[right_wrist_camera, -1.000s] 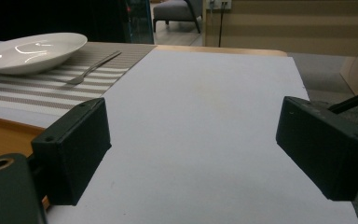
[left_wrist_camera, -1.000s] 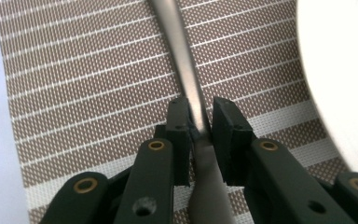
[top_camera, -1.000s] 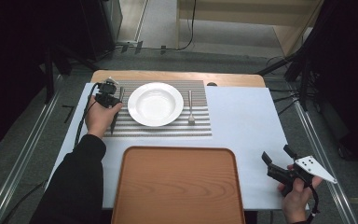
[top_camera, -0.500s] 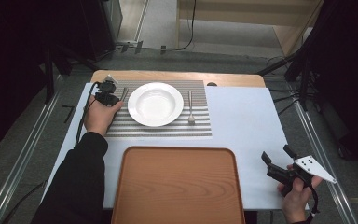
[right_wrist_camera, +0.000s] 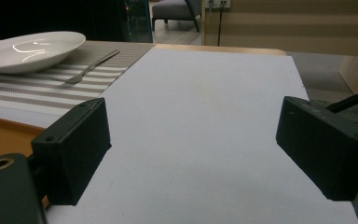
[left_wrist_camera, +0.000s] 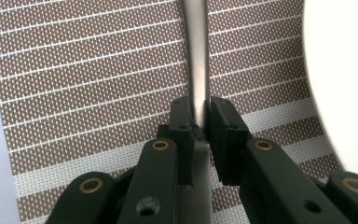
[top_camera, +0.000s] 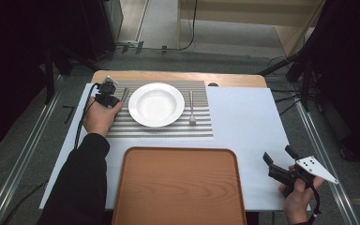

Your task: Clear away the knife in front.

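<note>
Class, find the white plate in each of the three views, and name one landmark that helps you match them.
High view: the white plate sits upper centre, on the striped placemat.
Left gripper view: its rim curves down the right edge, beside the metal handle held between the jaws.
Right gripper view: it lies at upper left, left of the fork.
Shared landmark: the striped placemat under it.

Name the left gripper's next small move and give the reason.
Probably lift straight up. The left gripper has its jaws closed on a metal utensil handle that lies flat on the striped placemat beside the white plate; the wooden tray waits nearby.
</note>
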`<state>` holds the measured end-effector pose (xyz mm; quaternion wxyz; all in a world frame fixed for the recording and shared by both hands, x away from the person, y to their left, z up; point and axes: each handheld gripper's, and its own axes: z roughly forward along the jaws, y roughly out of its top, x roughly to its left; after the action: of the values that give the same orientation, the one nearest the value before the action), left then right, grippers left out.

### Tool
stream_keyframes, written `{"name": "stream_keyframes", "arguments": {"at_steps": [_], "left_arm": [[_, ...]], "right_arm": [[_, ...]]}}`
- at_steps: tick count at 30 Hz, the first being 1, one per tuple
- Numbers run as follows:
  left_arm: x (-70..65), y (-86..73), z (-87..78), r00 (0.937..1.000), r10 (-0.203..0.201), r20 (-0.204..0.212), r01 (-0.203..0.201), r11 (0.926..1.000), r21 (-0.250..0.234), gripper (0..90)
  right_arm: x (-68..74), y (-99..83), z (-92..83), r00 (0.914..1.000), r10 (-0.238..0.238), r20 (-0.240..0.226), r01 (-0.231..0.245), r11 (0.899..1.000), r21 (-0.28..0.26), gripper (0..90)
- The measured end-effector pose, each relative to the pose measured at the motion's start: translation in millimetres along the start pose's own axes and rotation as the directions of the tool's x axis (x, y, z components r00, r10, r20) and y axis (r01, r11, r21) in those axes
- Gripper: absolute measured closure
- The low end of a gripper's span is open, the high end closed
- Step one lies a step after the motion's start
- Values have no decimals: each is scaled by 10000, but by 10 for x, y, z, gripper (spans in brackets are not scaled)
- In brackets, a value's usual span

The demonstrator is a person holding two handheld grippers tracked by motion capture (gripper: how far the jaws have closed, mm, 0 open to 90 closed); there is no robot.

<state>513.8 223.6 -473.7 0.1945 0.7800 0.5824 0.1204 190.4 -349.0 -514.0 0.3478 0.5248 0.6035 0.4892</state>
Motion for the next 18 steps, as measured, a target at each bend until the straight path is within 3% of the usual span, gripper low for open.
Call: {"name": "stream_keyframes", "arguments": {"at_steps": [11, 18], "left_arm": [[3, -9, -24, 9999, 116, 78, -116, 9999, -6, 798], [90, -12, -163, 9995, 25, 312, -15, 9994, -334, 798]], "right_arm": [[-6, -1, -5, 10000, 46, -2, -46, 10000, 9, 91], [-4, 0, -4, 10000, 33, -3, -33, 10000, 11, 91]]}}
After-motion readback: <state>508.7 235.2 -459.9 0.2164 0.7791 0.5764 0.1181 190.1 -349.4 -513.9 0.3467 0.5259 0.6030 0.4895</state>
